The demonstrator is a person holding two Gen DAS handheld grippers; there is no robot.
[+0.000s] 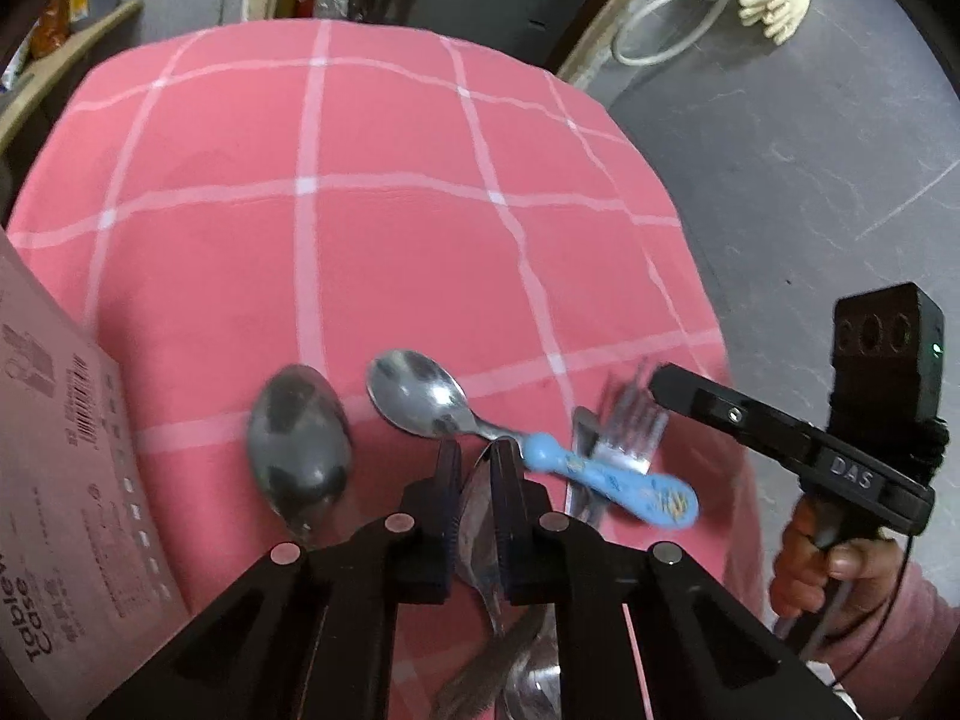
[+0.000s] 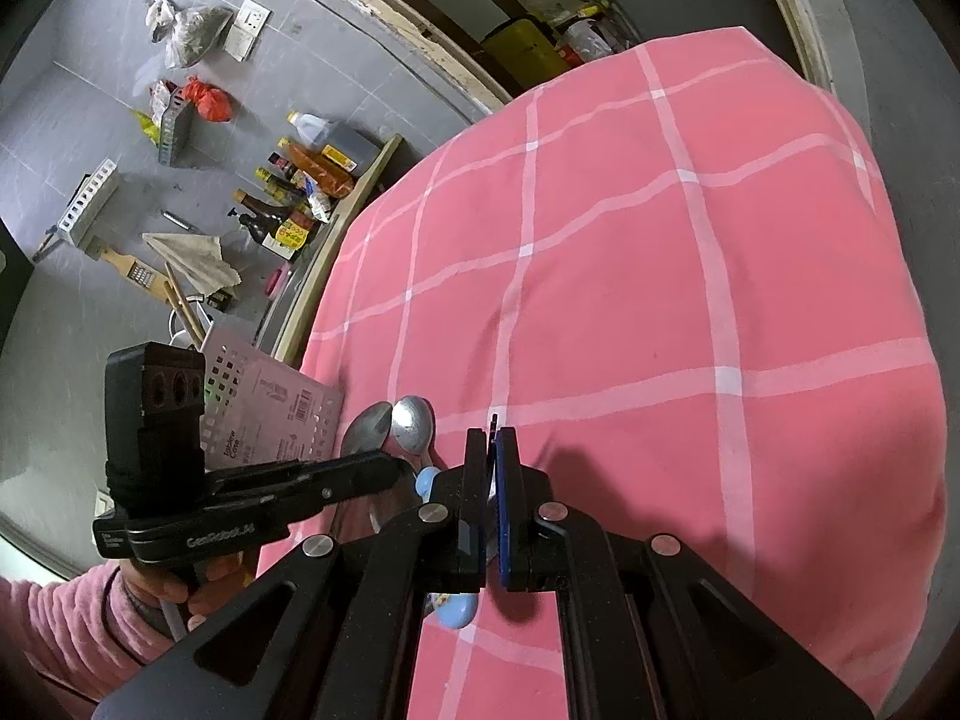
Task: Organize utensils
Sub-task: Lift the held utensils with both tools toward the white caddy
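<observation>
Item 1, near left edge of the counter (image 1: 372, 252), under its pink checked cloth: pink perforated tableware case (image 1: 66, 480). Label reads "Tablew… Case", with a barcode; the smaller print is not legible. I can see no utensil inside it from here, so sorting looks barely begun.

Item 2, just right of the case: large dark-bowled spoon (image 1: 299, 438), lying loose on the cloth.

Item 3, near edge, centre: my left tongs (image 1: 476, 468), clenched on a thin steel utensil (image 1: 480, 534), seemingly a spoon, whose type I cannot confirm. Judged the piece currently in hand.

Item 4, touching the tips of those tongs: small spoon with light blue patterned handle (image 1: 606, 480), bowl pointing toward the case.

Item 5, beneath that handle: forks (image 1: 624, 438), stacked, count unclear, blurred.

Item 6, near right corner: my right tongs (image 2: 492, 450), shut tight over the forks with a thin dark sliver at the tips; whether they grip anything I cannot tell. Body marked "DAS"; the left unit reads "GenRobot.AI".

Outstanding: every utensil listed remains outside the case.
</observation>
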